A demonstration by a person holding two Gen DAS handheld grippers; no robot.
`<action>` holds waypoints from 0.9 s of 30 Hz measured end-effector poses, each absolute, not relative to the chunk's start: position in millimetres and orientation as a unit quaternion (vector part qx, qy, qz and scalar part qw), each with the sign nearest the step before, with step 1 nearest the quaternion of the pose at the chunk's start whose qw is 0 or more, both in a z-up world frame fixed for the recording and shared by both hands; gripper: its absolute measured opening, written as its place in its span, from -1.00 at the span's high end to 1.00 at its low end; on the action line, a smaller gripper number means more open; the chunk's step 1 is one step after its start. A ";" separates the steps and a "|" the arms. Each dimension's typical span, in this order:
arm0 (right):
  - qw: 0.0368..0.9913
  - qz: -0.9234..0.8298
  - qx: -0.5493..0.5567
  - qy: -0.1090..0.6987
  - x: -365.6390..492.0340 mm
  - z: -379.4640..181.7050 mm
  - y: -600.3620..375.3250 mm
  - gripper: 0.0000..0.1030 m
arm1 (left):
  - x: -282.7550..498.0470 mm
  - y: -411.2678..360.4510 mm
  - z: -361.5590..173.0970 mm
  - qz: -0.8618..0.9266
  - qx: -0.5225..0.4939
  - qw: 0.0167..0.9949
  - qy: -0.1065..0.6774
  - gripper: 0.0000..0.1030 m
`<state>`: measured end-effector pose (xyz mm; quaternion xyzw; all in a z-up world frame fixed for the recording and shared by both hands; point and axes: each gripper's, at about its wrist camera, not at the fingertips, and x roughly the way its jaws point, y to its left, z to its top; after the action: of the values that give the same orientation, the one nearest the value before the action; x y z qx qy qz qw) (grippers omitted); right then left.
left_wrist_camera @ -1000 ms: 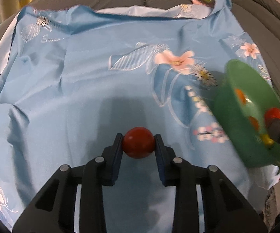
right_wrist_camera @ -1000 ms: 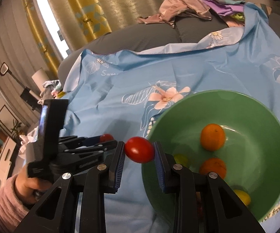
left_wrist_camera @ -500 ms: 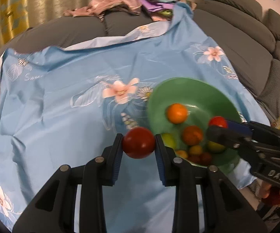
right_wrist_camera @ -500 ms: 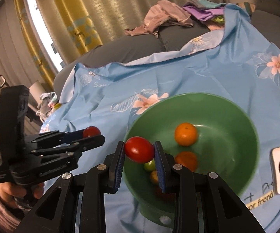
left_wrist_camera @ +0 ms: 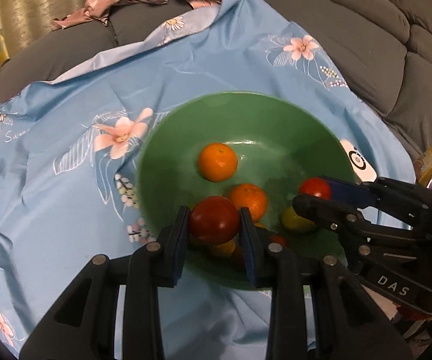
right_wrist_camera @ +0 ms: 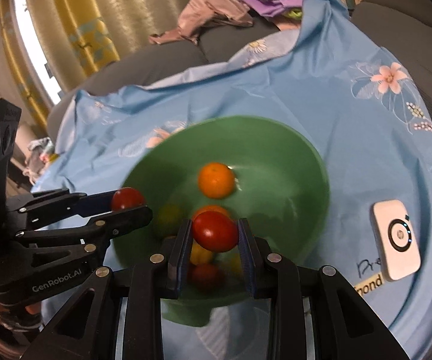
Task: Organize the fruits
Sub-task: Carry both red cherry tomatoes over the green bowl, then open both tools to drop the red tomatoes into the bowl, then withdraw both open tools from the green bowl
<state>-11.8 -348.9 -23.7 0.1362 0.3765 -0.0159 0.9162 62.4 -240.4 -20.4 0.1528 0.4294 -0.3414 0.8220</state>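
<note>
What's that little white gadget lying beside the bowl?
Find the blue floral cloth, then the green bowl on it. Just right of the bowl lies a white rounded-rectangle device with a dark ring on top, the only non-fruit item nearby.

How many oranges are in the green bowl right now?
2. One orange lies toward the far side of the green bowl. The other orange lies nearer, just behind the tomato in the left gripper. More may be hidden under the grippers.

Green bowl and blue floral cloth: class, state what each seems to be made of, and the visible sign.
Green bowl: likely glazed ceramic or hard plastic; smooth, with white glints inside. Blue floral cloth: thin woven fabric, slightly sheeny; it creases and drapes over the sofa.
</note>
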 end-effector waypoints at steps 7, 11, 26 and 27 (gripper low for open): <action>0.915 -0.034 0.130 0.381 -13.1 -19.1 -355.2 0.36 | 64.1 -239.4 -15.5 -0.328 0.153 0.827 0.429 -0.19; 0.916 -0.037 0.122 0.380 -14.6 -10.9 -353.6 0.33 | 62.1 -234.8 -5.6 -0.313 0.157 0.836 0.421 -0.45; 0.923 -0.038 0.101 0.370 -30.2 36.8 -347.5 0.16 | 35.8 -218.1 50.0 -0.295 0.159 0.864 0.375 -0.92; 0.922 -0.039 0.100 0.371 -30.6 39.9 -347.5 0.15 | 33.9 -217.7 53.4 -0.290 0.161 0.867 0.373 -0.93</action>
<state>-30.6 -347.5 39.9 0.0999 0.3711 -0.0390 0.9224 33.9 -217.7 53.4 0.1610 0.3728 -0.2902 0.8665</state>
